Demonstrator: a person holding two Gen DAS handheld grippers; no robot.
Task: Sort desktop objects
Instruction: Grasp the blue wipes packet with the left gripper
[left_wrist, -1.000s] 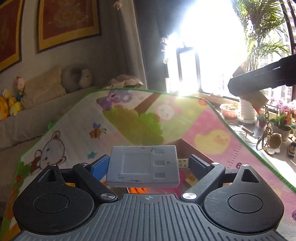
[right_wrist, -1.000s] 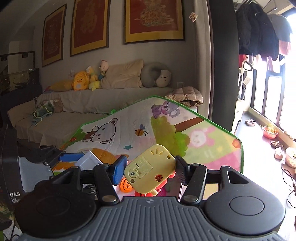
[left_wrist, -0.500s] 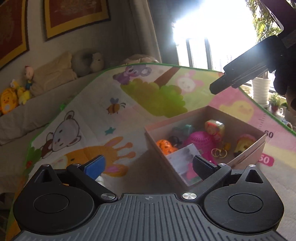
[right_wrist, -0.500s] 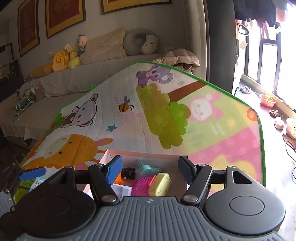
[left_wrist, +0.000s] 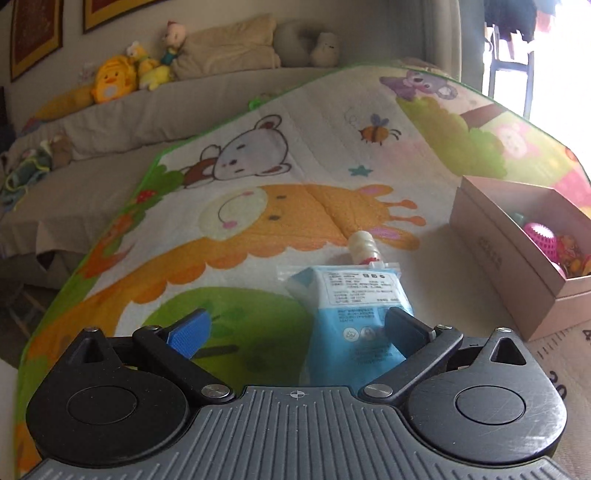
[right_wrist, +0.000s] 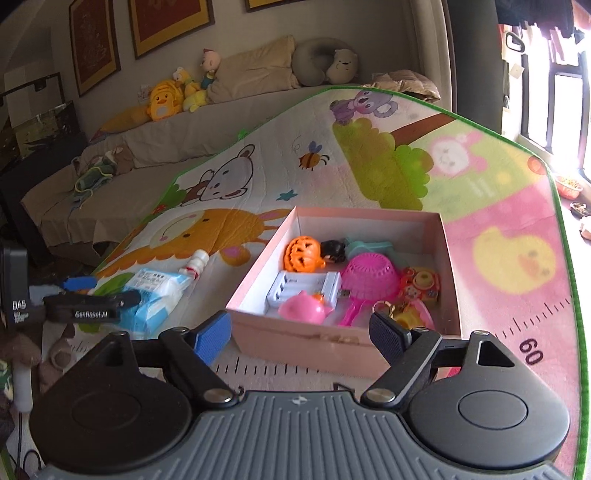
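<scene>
A blue and white spout pouch (left_wrist: 351, 295) lies flat on the play mat, cap pointing away. My left gripper (left_wrist: 293, 325) stands wide open low over its near end, the right finger above the pouch, and no pad touches it. The right wrist view shows the same pouch (right_wrist: 155, 291) with the left gripper (right_wrist: 96, 293) over it. A pink cardboard box (right_wrist: 306, 343) holds an orange pumpkin (right_wrist: 302, 253), a white charger (right_wrist: 295, 288), a pink basket (right_wrist: 369, 275) and other small toys. My right gripper (right_wrist: 301, 328) hangs before the box's near wall, its jaws opening, with nothing between them.
The box (left_wrist: 491, 236) stands to the right of the pouch. The cartoon play mat (right_wrist: 258, 177) covers the whole surface, with a ruler strip along its near edge. Behind it a sofa (right_wrist: 221, 114) carries plush toys and cushions. A window is at the right.
The left gripper held a grey flat device and the right a yellow toy; both let go. The left swung left and down to the pouch. The right sank toward the box and widened.
</scene>
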